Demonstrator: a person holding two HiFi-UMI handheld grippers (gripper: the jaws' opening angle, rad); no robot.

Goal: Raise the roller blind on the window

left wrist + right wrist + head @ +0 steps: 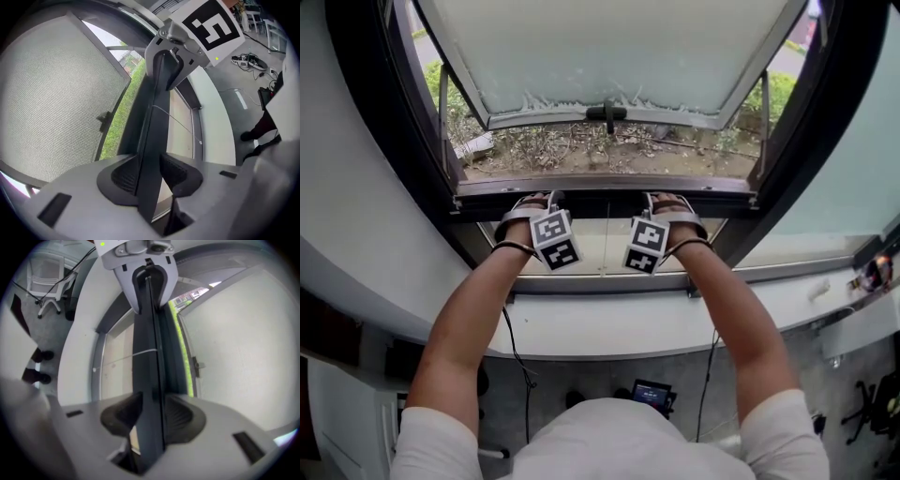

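Observation:
The blind's dark bottom bar (605,202) runs level across the window, with a beige panel (600,246) just below it. My left gripper (542,199) and right gripper (666,199) both sit on this bar, close together near its middle. Seen from the left gripper view, the bar (157,117) passes edge-on between the ribbed pads of the left gripper (149,173), which close against it. Along the right gripper view, the bar (147,357) likewise stands clamped in the right gripper (151,416). Each gripper view shows the other gripper farther along the bar.
Beyond the bar an outward-hinged frosted pane (609,56) stands open, its handle (607,114) at the lower edge, with ground and plants outside. A white sill (600,323) lies below the beige panel. Dark frame posts (412,150) flank the opening. Cables hang to the floor (520,366).

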